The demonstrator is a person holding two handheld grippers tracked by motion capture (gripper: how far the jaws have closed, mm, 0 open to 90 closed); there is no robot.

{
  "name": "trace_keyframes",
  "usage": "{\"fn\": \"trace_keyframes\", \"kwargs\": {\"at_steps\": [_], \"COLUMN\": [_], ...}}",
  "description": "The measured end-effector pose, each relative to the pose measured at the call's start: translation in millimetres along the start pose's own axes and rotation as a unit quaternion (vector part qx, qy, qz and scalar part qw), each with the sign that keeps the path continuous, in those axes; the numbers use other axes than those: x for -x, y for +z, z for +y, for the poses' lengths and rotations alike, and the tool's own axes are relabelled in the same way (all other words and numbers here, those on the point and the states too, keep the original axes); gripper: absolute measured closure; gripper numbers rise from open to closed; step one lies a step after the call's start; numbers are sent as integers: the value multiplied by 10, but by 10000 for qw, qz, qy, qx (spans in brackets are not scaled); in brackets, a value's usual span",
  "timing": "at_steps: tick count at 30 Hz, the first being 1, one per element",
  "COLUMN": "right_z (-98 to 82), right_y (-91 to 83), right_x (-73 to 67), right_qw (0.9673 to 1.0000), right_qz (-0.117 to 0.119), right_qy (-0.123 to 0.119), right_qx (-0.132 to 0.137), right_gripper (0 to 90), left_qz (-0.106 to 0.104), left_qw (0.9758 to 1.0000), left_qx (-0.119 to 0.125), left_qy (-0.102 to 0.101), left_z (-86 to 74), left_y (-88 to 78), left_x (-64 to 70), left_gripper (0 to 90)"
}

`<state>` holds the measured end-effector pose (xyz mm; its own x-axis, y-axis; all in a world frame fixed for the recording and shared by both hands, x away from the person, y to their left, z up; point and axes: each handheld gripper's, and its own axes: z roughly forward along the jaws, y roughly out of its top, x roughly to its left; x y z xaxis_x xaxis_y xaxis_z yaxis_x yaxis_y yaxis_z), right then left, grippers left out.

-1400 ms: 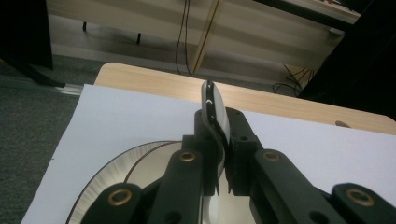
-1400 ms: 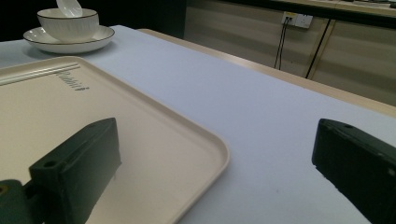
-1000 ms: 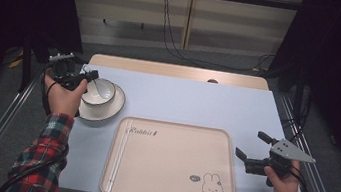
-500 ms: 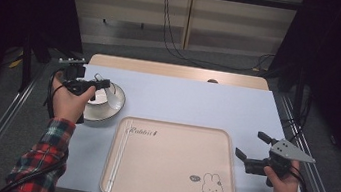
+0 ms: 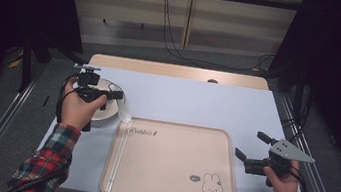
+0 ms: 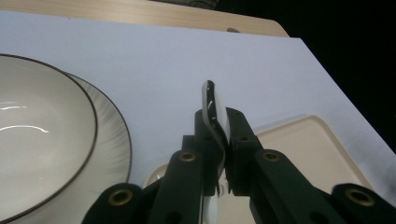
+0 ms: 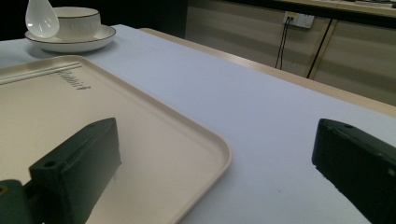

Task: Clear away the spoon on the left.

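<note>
Spoon (image 5: 125,116) clamped in left gripper (image 5: 119,95) jaws, beside bowl (image 5: 109,89), right gripper (image 5: 245,157) jaws wide, empty.

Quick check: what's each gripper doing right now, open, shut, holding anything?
Left gripper: shut on the white spoon.
Right gripper: open, holding nothing.
</note>
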<state>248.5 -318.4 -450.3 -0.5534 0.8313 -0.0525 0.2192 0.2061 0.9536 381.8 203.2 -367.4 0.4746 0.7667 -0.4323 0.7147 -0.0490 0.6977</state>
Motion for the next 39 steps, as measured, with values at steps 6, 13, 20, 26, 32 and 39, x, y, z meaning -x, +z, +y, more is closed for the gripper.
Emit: {"fn": "trace_keyframes", "kwargs": {"at_steps": [6, 13, 20, 26, 32, 39], "right_z": [0, 1, 0, 1, 2, 3], "right_y": [0, 1, 2, 0, 0, -1], "right_x": [4, 3, 5, 3, 6, 6], "right_qw": [10000, 10000, 10000, 10000, 10000, 10000], "right_qz": [6, 4, 5, -4, -2, 15], "right_qy": [18, 23, 20, 15, -9, -2], "right_qx": [9, 11, 8, 9, 19, 20], "right_gripper": [5, 5, 5, 5, 5, 5], "left_qz": [-161, -271, -375, -440, -456, -515], "left_qw": [9994, 9979, 9959, 9943, 9921, 9901], "left_qx": [-304, -594, -817, -974, -1169, -1307], "left_qy": [32, 9, 40, -32, 2, -29], "left_z": [-55, -148, -224, -307, -363, -434], "left_y": [82, 173, 236, 305, 368, 458], "left_x": [75, 90, 125, 145, 153, 170], "left_gripper": [855, 855, 856, 856, 855, 855]}}
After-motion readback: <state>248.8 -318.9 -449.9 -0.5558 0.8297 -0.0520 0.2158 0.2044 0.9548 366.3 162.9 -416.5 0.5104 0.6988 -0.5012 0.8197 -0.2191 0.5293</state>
